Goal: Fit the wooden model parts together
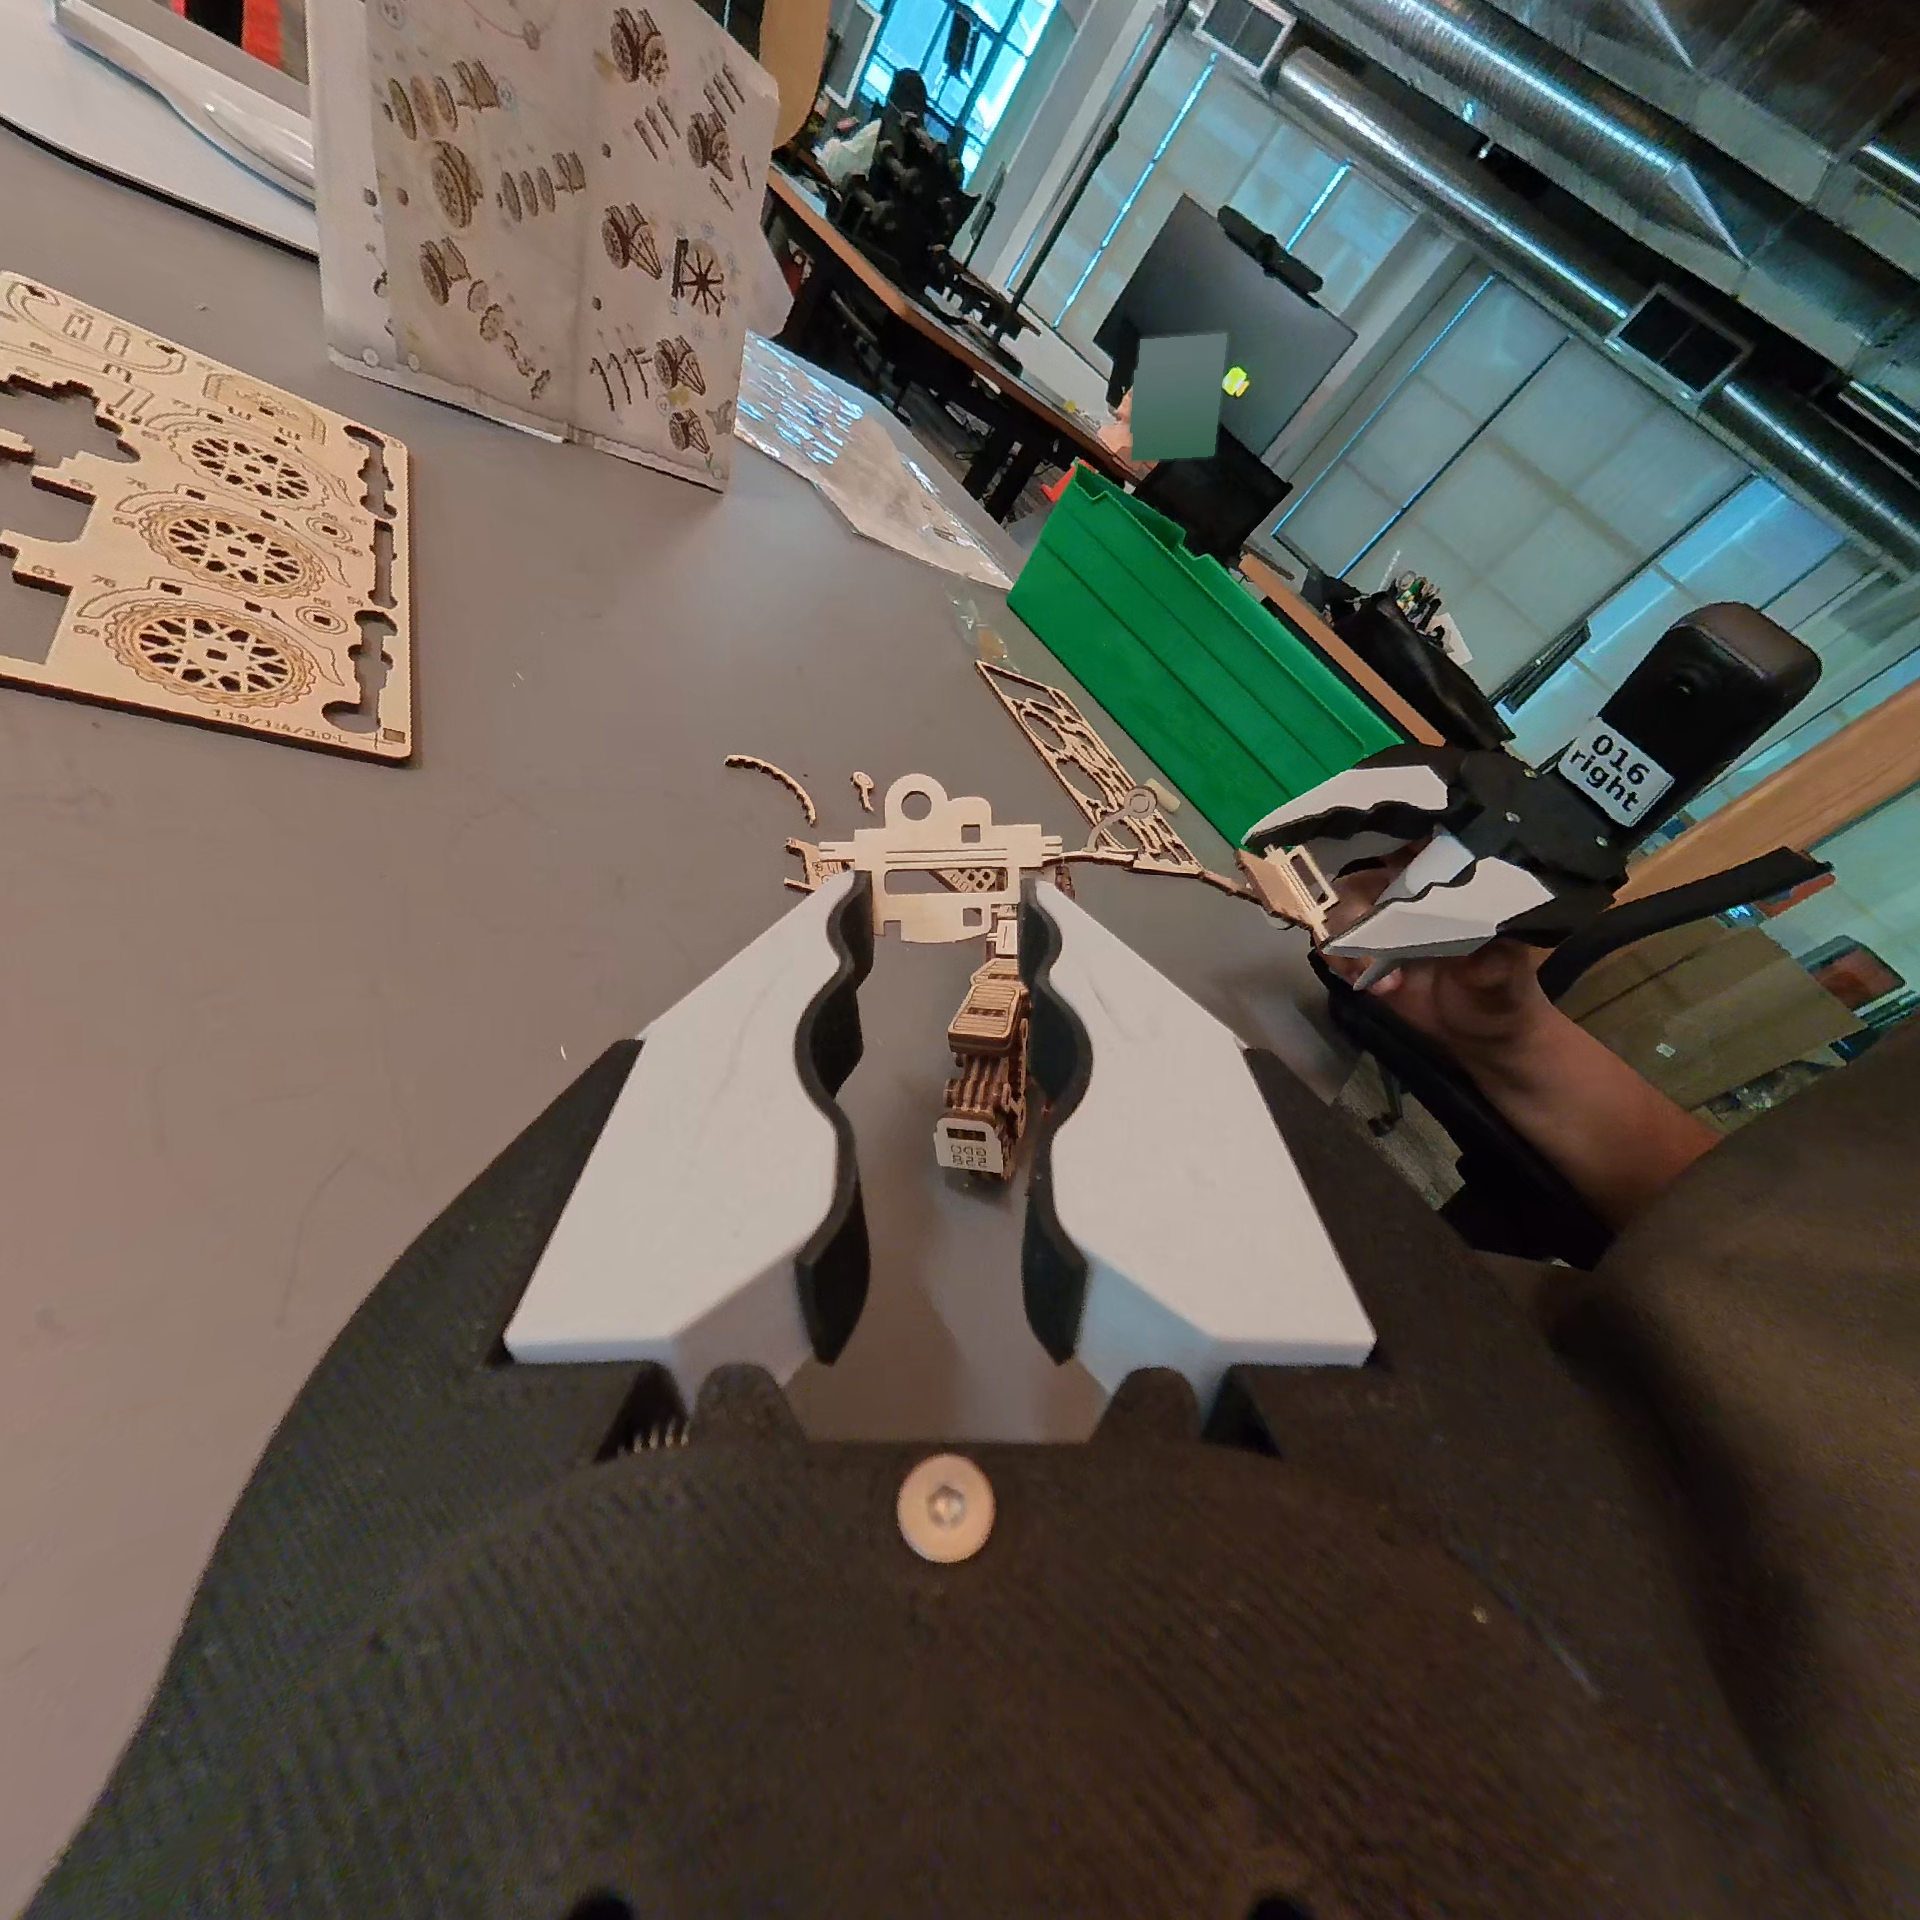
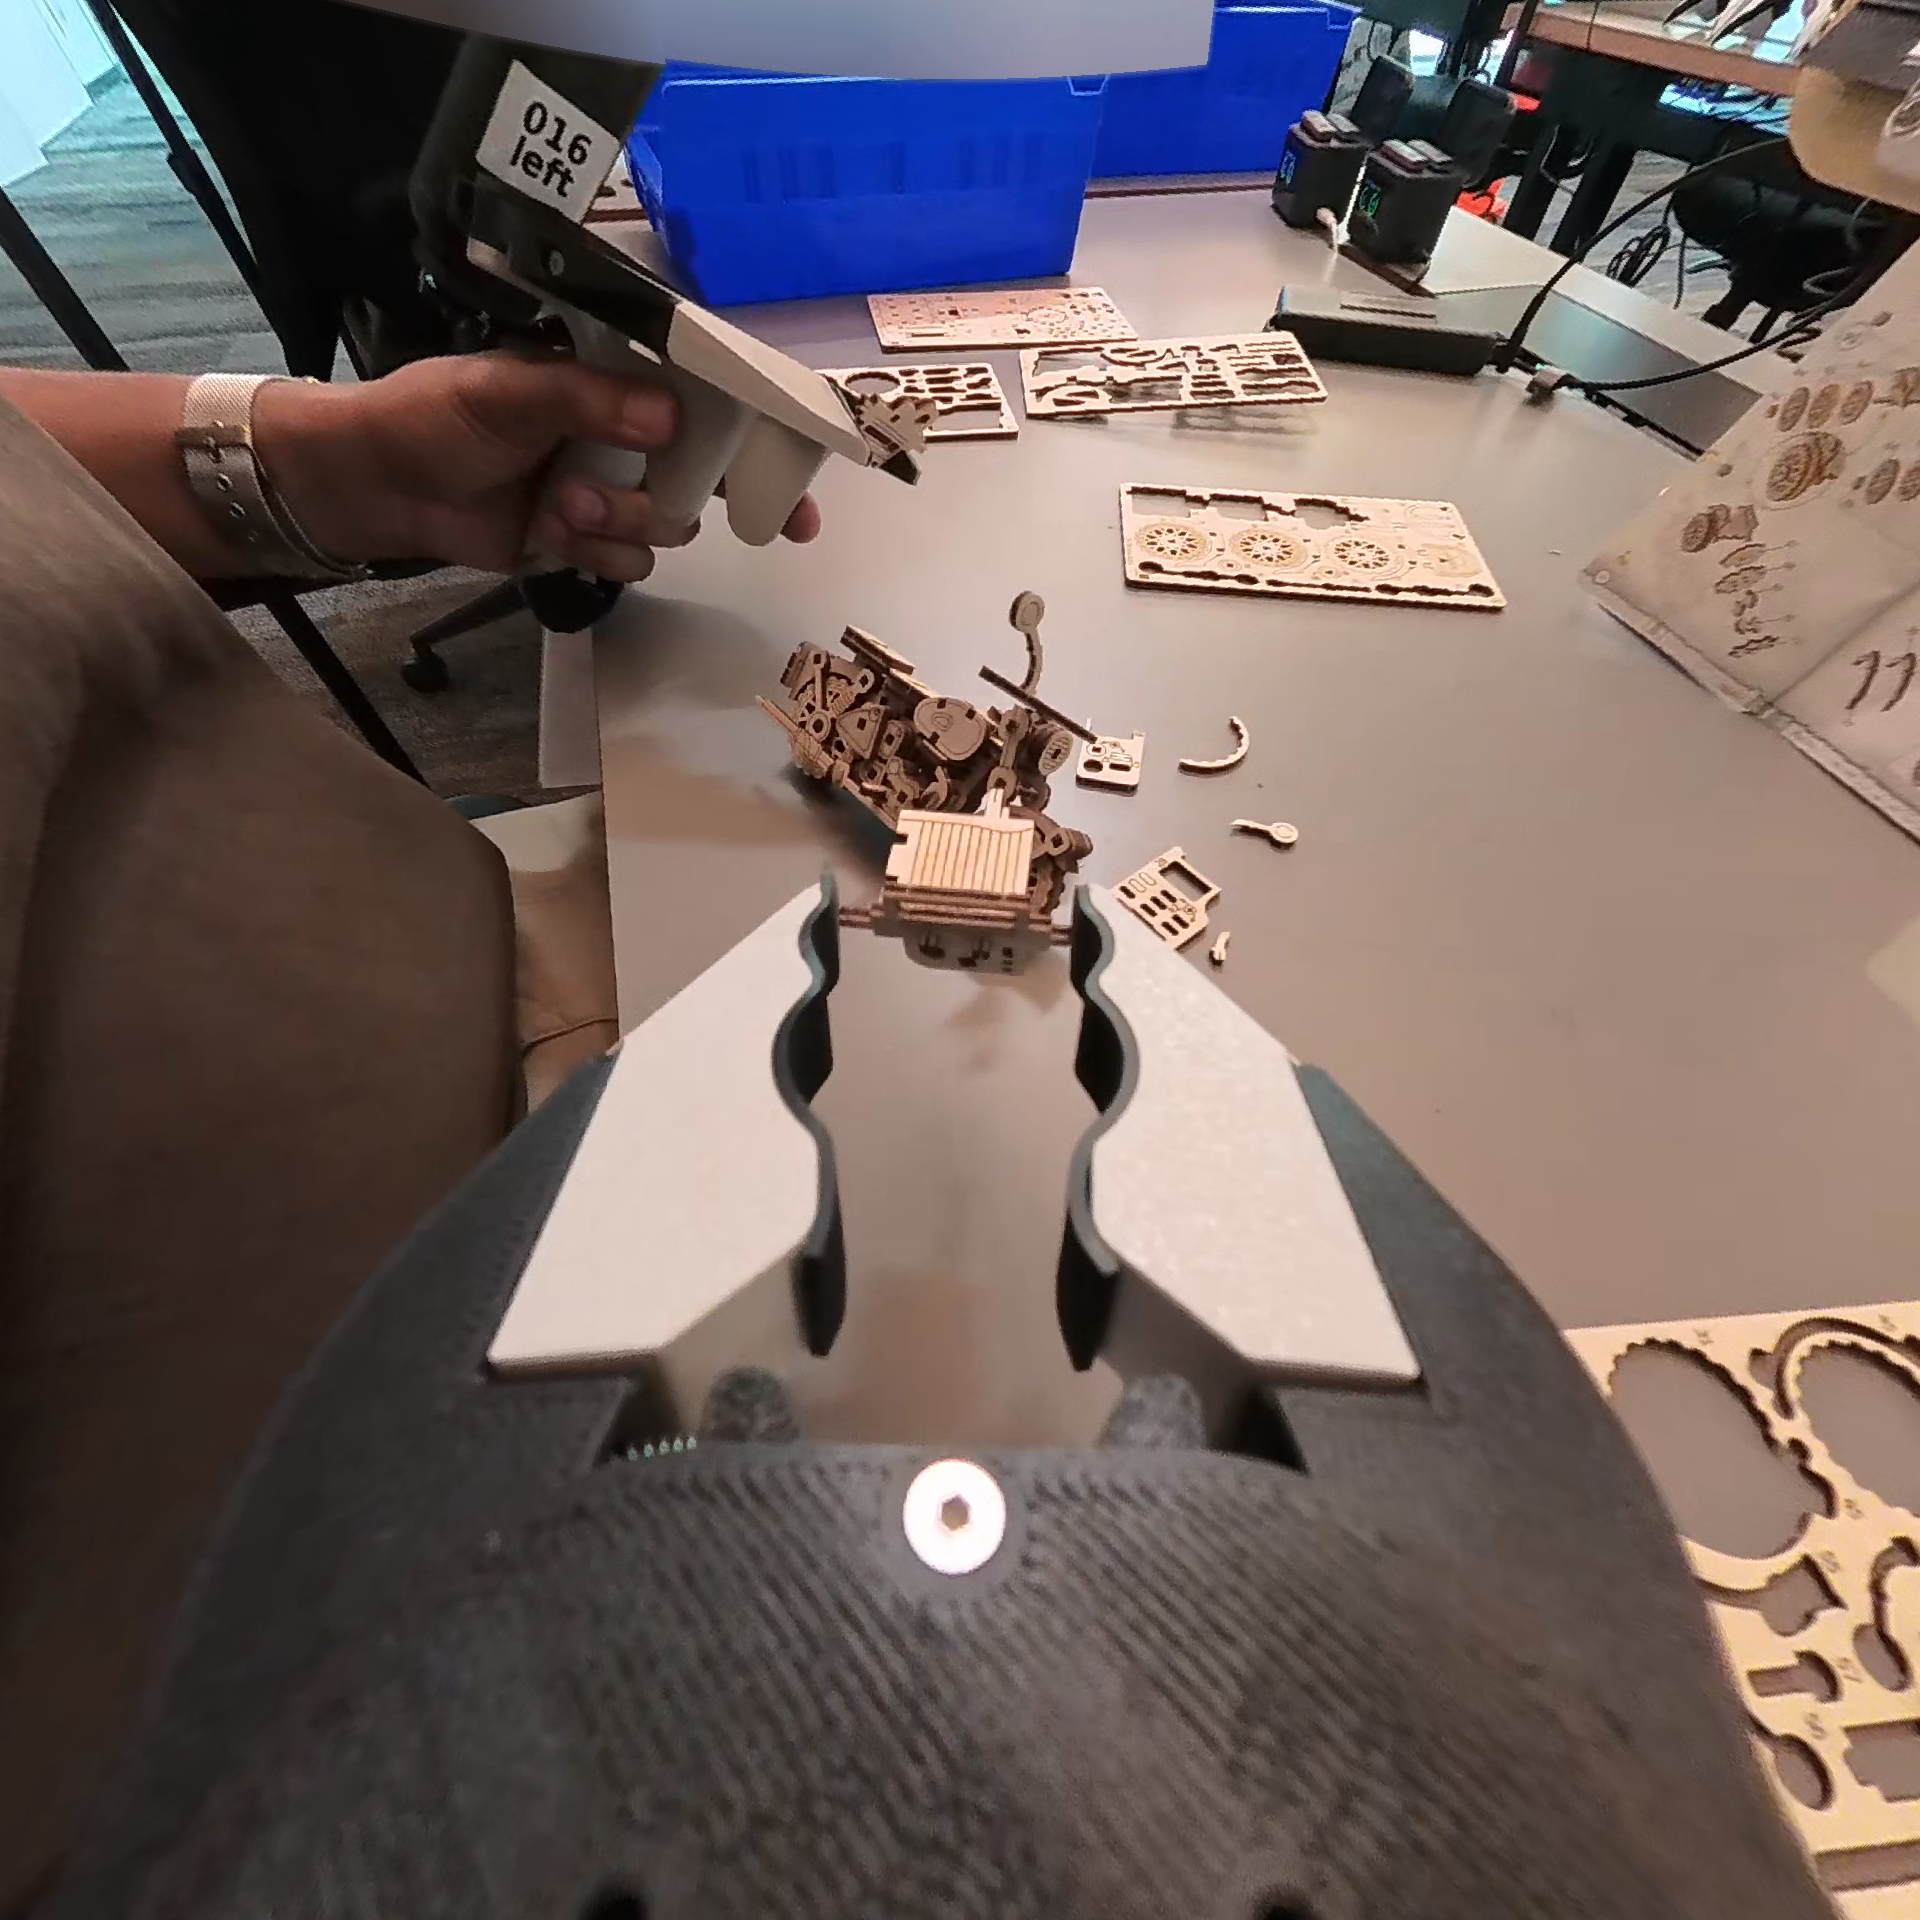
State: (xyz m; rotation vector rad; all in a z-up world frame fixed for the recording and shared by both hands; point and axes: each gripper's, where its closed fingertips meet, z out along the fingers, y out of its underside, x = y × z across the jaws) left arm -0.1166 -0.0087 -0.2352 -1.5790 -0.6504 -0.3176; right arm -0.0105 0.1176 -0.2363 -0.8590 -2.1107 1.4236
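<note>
My left gripper [image 1: 943, 888] is shut on a flat wooden plate [image 1: 935, 862] with a round eyelet, held upright at its fingertips above the table. The part-built wooden model [image 1: 987, 1060] lies on the grey table below it. My right gripper [image 2: 956, 909] is shut on a small ribbed wooden block [image 2: 961, 878], pinching its side pins, just in front of the model [image 2: 914, 743]. In the right wrist view the left gripper [image 2: 894, 447] hangs above and left of the model with the plate [image 2: 888, 416]. In the left wrist view the right gripper [image 1: 1294, 888] is off to the right.
Loose small parts [image 2: 1216, 753] lie right of the model. Punched wooden sheets [image 2: 1309, 551] [image 1: 208, 540] lie around, one at the near right [image 2: 1766, 1507]. An instruction booklet [image 1: 540, 229] stands behind. A green bin [image 1: 1174, 644] and a blue bin [image 2: 873, 187] sit at the table's edges. The gap from one gripper's tips to the other's is roughly 15 cm.
</note>
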